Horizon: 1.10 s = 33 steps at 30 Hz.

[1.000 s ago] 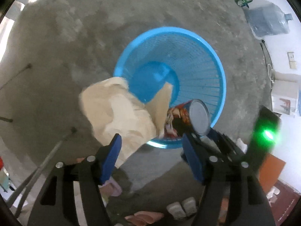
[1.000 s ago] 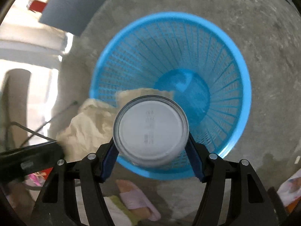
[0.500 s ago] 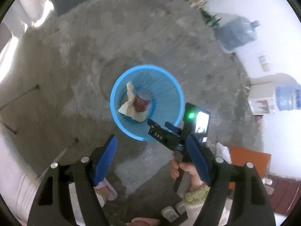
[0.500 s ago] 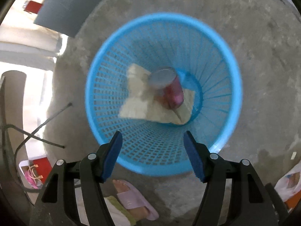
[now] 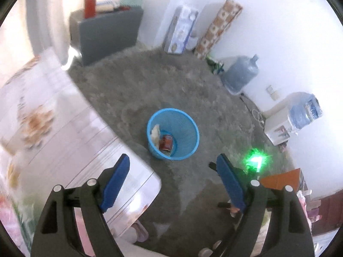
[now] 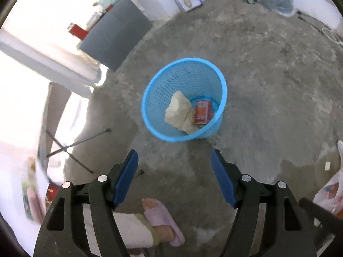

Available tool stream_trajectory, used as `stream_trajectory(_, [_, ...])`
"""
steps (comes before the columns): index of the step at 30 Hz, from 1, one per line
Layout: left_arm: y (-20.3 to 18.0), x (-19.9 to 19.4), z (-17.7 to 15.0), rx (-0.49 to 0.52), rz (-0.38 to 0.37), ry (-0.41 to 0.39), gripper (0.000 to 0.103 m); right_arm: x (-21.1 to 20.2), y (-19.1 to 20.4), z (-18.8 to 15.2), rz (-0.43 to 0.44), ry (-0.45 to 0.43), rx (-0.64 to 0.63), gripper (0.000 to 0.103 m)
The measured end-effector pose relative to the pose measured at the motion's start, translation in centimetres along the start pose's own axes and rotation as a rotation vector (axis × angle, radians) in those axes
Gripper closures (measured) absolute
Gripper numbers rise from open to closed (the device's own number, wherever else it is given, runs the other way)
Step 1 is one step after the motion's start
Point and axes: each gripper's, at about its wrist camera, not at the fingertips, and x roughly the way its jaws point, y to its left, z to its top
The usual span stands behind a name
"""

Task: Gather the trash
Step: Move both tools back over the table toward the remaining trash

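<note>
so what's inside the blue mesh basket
Inside the blue plastic mesh basket lie a crumpled beige paper and a red drink can on its side. The paper hides part of the bottom.

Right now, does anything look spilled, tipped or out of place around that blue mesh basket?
Nothing stands out. The blue plastic mesh basket stands upright on the concrete floor, with the crumpled beige paper and red drink can inside.

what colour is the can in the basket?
Red-orange with a white band on its label; the can shows best in the right wrist view, lying in the blue basket.
</note>
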Motion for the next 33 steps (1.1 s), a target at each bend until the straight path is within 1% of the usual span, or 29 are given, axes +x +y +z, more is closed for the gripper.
stream_trajectory(2, [1.8,-2.6,-2.6,-0.005,0.022,-0.067,0.021,-1.5,1.4,-1.5,-0.017,-0.036,-0.045,0.033])
stream_trajectory(4, [3.4,-5.5,-5.9,0.021,0.072,-0.152,0.019,-2.9,3.1,-2.7,-0.027,-0.073,-0.094,0.027])
stream_trajectory(5, [4.0,-6.6,-7.0,0.027,0.096,-0.173,0.018,-3.6,3.8,-3.1,-0.035,-0.09,-0.118,0.025])
stream_trajectory(7, [6.1,-8.9,-10.5,0.021,0.152,-0.22,0.016,-5.5,6.4,-4.3,-0.064,-0.149,-0.199,0.019])
stream_trajectory(8, [7.2,-9.8,-11.9,0.007,0.168,-0.233,0.013,-6.1,7.6,-4.8,-0.079,-0.178,-0.242,0.017])
stream_trajectory(10, [9.3,-11.6,-15.1,-0.029,0.224,-0.259,0.009,-7.2,9.8,-5.7,-0.11,-0.233,-0.313,0.008])
stream_trajectory(11, [10.1,-12.2,-16.1,-0.042,0.242,-0.269,0.009,-8.0,11.5,-6.3,-0.127,-0.276,-0.365,0.008])
stream_trajectory(12, [11.2,-13.1,-17.6,-0.064,0.266,-0.289,0.009,-8.3,12.6,-6.7,-0.14,-0.299,-0.401,0.008])
stream_trajectory(14, [13.1,-14.8,-20.2,-0.111,0.333,-0.338,0.006,-8.8,15.6,-7.7,-0.176,-0.341,-0.491,0.008])
stream_trajectory(16, [15.0,-16.3,-23.1,-0.172,0.395,-0.395,0.006,-8.9,18.2,-8.6,-0.19,-0.371,-0.576,0.008])
stream_trajectory(18, [16.5,-17.3,-25.0,-0.216,0.443,-0.426,0.006,-9.0,21.6,-9.9,-0.175,-0.404,-0.686,0.008])
stream_trajectory(19, [17.5,-17.7,-26.2,-0.248,0.472,-0.441,0.006,-8.9,23.5,-10.8,-0.147,-0.412,-0.749,0.008])
stream_trajectory(20, [18.3,-18.3,-26.9,-0.267,0.484,-0.45,0.006,-8.8,25.1,-11.7,-0.106,-0.41,-0.805,0.008])
stream_trajectory(22, [19.7,-18.9,-29.0,-0.316,0.486,-0.469,0.006,-9.0,27.5,-13.1,-0.032,-0.391,-0.872,0.008])
stream_trajectory(25, [21.5,-19.5,-31.1,-0.38,0.44,-0.491,0.006,-8.7,30.2,-15.1,0.038,-0.374,-0.948,0.008])
stream_trajectory(29, [22.3,-19.4,-32.2,-0.398,0.378,-0.502,0.006,-8.4,32.5,-17.1,0.118,-0.37,-1.019,0.008])
stream_trajectory(33, [22.6,-19.1,-33.0,-0.415,0.291,-0.512,0.006,-8.7,34.4,-18.7,0.097,-0.363,-1.072,0.008])
